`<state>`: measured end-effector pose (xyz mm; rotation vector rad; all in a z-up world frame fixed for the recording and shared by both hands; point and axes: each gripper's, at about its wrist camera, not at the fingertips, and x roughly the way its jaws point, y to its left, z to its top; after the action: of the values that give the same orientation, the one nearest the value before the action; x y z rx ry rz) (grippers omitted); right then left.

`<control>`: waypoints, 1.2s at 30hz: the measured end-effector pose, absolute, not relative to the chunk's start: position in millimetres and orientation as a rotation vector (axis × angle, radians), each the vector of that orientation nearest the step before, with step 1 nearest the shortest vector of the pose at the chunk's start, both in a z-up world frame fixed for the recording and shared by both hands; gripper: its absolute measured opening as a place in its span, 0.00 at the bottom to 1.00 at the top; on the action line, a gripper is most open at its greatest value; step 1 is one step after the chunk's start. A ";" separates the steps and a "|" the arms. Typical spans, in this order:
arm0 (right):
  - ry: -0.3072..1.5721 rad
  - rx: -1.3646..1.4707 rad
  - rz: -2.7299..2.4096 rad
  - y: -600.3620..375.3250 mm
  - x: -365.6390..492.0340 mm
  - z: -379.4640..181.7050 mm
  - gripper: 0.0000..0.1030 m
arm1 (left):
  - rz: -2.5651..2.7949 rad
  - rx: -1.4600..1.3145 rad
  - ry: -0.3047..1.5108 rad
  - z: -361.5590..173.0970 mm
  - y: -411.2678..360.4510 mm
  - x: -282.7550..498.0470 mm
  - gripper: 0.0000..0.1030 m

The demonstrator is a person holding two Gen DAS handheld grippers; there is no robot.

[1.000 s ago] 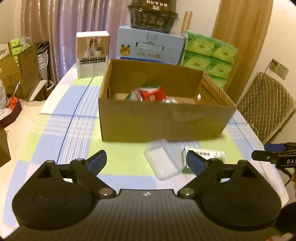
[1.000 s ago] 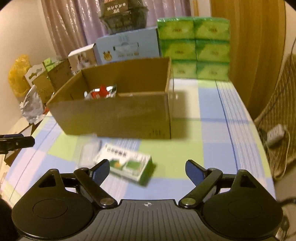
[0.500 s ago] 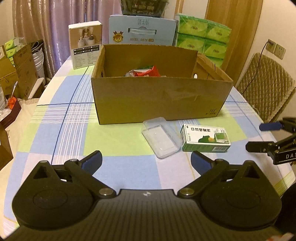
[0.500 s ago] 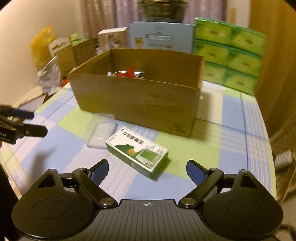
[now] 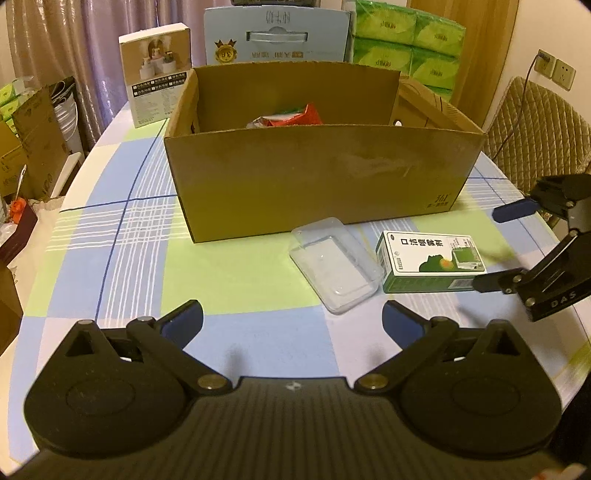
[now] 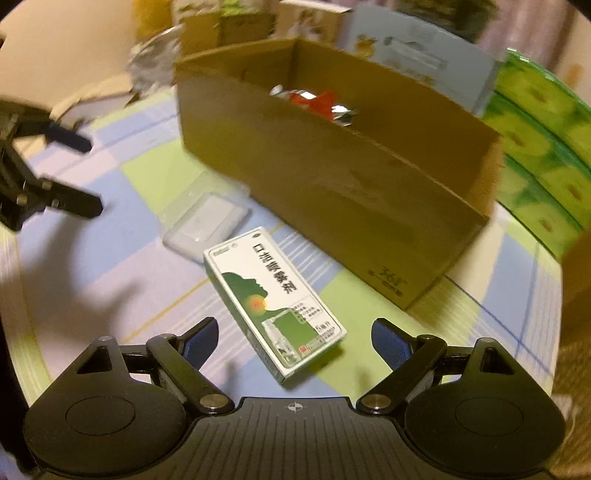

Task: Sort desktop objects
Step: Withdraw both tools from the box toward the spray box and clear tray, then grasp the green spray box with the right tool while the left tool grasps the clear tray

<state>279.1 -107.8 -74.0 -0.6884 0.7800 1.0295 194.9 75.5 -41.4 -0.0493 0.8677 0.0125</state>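
We are looking over a table covered in a blue, green and white checked cloth, on which a large open cardboard box is sitting with a red and silver packet lying inside it. Behind the box a pale blue carton with a handle slot, a stack of green tissue packs and a small white product box are standing; their printing is too small for us to read. In front of the cardboard box a clear plastic case is lying flat, just beside a green and white medicine box printed with Chinese characters and a green head in profile. Compared with half a second ago, both cameras are sitting closer to the table, so the cardboard box is filling more of each view, and the right gripper is now hanging right over the near end of the medicine box, which is lying between its blue pads; its jaws are standing wide and gripping nothing. In the left wrist view its side is showing the letters "DAS", and one finger seems to be reaching the medicine box's end, though we cannot tell whether it is touching. The left gripper is hovering over bare cloth short of the plastic case, jaws also spread wide and empty. The right wrist view is blurring with motion.
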 end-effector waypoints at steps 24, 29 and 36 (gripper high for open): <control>0.928 -0.589 0.922 -109.3 282.9 -95.9 0.52 | -0.020 -0.049 0.895 -53.9 66.0 212.5 0.96; 0.932 -0.488 0.748 -130.9 278.5 -91.7 0.52 | -0.025 -0.059 0.879 -56.5 53.3 224.9 0.95; 0.934 -0.367 0.664 -150.8 272.9 -85.7 0.52 | 0.002 -0.076 0.872 -74.7 30.8 252.7 0.90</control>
<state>272.9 -150.8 -85.7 -0.3674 0.9343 0.6638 252.7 30.8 -74.7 -0.0762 0.8717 0.0021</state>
